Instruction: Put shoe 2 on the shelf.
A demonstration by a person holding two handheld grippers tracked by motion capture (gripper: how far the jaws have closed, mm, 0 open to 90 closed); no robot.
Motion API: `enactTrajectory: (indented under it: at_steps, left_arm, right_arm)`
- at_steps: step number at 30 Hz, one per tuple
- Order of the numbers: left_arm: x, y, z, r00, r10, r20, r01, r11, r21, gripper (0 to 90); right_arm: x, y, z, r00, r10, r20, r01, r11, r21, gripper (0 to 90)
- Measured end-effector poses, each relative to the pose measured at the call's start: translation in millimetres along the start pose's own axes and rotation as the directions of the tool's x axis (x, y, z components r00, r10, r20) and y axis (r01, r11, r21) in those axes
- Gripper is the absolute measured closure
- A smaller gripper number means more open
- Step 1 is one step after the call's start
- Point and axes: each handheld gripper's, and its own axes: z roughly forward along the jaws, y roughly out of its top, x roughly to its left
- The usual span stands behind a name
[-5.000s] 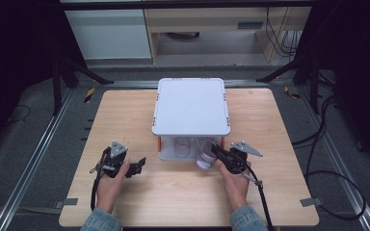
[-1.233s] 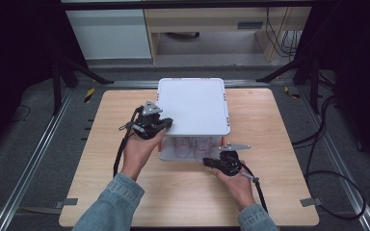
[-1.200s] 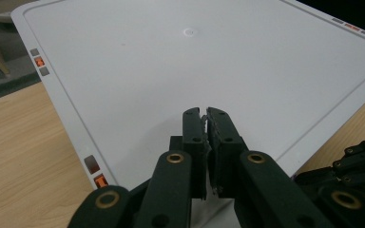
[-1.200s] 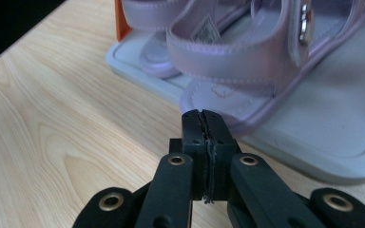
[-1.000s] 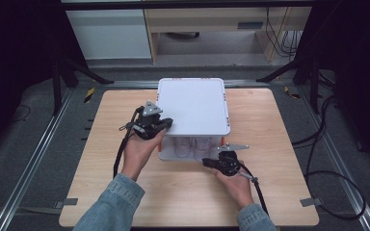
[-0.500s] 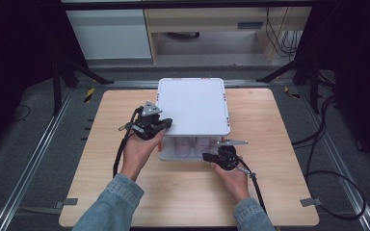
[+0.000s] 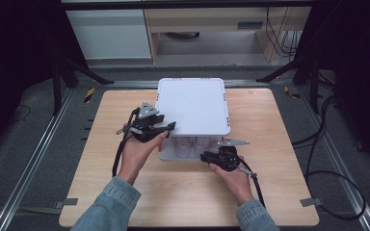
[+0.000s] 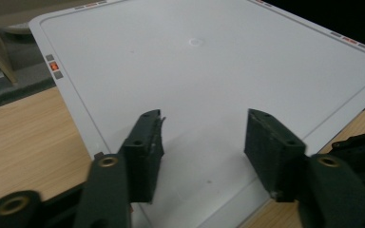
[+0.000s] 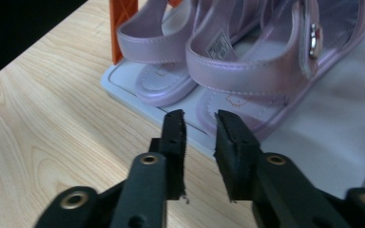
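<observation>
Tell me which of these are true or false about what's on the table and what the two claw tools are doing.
1. A pair of lilac sandals sits on the lower level of the white shelf unit. True.
2. The right gripper is clamped on a sandal. False: its jaws stand slightly apart in front of the sandals, with nothing between them.
3. The left gripper hovers over the white top panel, jaws apart. True; they have just been opening.
4. The shelf's corner posts are blue. False: the post is orange.
5. The table is wooden. True.

Sandals (image 9: 247,71) cropped by top edge
</observation>
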Motion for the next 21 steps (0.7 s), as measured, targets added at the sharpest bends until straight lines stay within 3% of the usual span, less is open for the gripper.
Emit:
enactTrajectory:
  at_steps: [3,7,13,16,21]
  left_arm:
    - [0.3,-0.3,-5.9,1.0000,0.002,-0.009,-0.002,0.9995,-0.031,29.7]
    - [2.6,-2.4,-17.9,0.9995,0.016,-0.027,-0.017,0.9980,-0.061,18.6]
    - [17.1,-18.6,-44.4,0.9980,-0.003,-0.063,-0.004,0.9947,-0.103,8.0]
    - [23.5,-31.2,-52.1,0.9974,0.001,-0.072,-0.008,0.9957,-0.092,5.7]
    - [33.6,-61.7,-52.5,0.9962,0.002,-0.087,-0.005,0.9996,-0.029,5.1]
  right_arm:
    - [2.7,1.4,-4.5,0.9999,-0.011,0.004,0.011,1.000,-0.011,60.1]
    - [5.9,3.1,-15.3,0.9984,-0.043,0.035,0.044,0.999,-0.016,37.7]
    - [-4.3,1.4,-44.5,0.9865,-0.085,0.140,0.091,0.995,-0.038,19.6]
    - [-16.9,-1.3,-58.0,0.9808,-0.078,0.179,0.087,0.995,-0.044,14.0]
    - [-35.1,-9.6,-70.1,0.9752,-0.071,0.210,0.083,0.995,-0.050,11.1]
